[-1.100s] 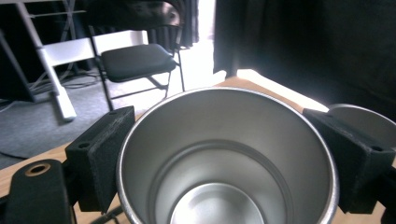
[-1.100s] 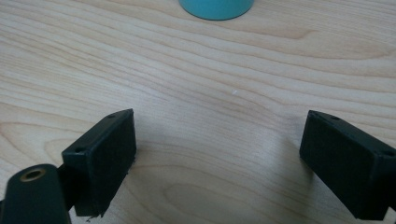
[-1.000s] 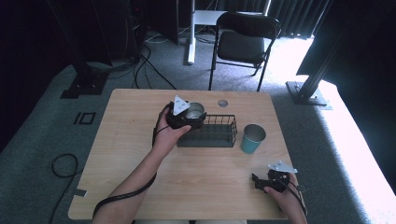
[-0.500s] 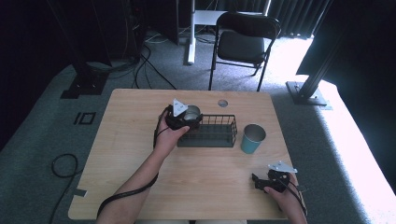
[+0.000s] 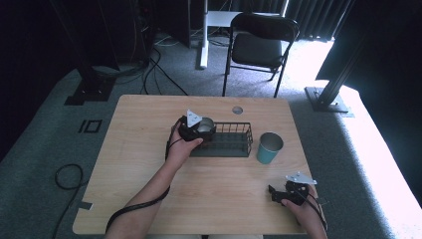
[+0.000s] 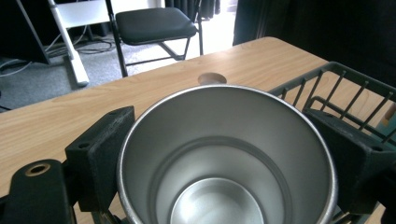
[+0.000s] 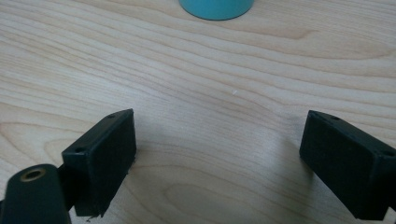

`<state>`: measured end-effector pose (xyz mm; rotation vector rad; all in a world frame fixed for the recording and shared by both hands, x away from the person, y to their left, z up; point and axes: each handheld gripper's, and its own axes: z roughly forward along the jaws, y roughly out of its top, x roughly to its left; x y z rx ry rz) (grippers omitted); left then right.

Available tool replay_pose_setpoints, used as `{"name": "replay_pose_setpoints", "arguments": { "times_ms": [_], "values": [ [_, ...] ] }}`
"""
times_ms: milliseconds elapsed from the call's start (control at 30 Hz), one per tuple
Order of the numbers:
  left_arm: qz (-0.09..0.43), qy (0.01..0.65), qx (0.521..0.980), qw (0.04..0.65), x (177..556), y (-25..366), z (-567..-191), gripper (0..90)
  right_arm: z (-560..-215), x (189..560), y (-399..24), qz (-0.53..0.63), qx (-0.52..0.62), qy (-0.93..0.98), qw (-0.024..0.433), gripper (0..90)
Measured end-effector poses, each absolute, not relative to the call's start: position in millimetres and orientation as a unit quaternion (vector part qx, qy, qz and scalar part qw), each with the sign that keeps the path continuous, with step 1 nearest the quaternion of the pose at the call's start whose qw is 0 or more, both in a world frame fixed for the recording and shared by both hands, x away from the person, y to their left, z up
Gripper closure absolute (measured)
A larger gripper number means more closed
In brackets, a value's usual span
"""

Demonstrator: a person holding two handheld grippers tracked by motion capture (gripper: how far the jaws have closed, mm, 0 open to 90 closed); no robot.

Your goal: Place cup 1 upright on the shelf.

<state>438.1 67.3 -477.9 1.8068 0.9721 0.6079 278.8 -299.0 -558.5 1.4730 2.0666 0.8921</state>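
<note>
- Steel cup [image 6: 226,156], held upright between the two black jaws of the left gripper [image 5: 195,127]; in the left gripper view each jaw presses against the cup's outer wall, one at 9 o'clock and one at 3 o'clock of the rim, so the jaws stand about a cup's width apart and are clamped on it.
- Cup's place in the high view [image 5: 204,124]: over the left end of the black wire basket [image 5: 230,141], at about 12 o'clock of the person's left hand [image 5: 180,148]; whether its base touches the basket floor cannot be told.
- Basket sits near the middle of the wooden table [image 5: 139,164], its long side running from 9 to 3 o'clock; in the left gripper view its wires [image 6: 343,93] rise at 2 o'clock of the cup.
- Teal cup [image 5: 269,147] stands upright on the table just beside the basket's right end, at 3 o'clock of it.
- Right gripper [image 5: 281,194] lies low over the table near its front right edge, at about 5 o'clock of the teal cup and well apart from it.
- Right gripper's jaws are spread wide in the right gripper view, with bare wood between them and nothing held; the teal cup's base [image 7: 216,8] shows at 12 o'clock.
- Round hole [image 5: 237,110] in the tabletop lies at 12 o'clock of the basket.
</note>
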Motion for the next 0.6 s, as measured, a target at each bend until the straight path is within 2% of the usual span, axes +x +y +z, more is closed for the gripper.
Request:
{"name": "replay_pose_setpoints", "arguments": {
  "times_ms": [433, 533, 600],
  "values": [
    [0.265, 0.375, 0.755, 0.469, 434.3, 62.8, -480.1, 13.7, -558.5, 278.8, -299.0, 0.323, 0.534, 0.749, 0.224, 10.2],
    [0.252, 0.368, 0.764, 0.466, 433.6, 62.1, -479.8, 8.6, -558.5, 278.8, -299.0, 0.323, 0.534, 0.749, 0.224, 10.2],
    [0.253, 0.363, 0.768, 0.463, 432.3, 63.2, -477.6, 8.6, -558.5, 278.8, -299.0, 0.323, 0.534, 0.749, 0.224, 10.2]
  ]
}}
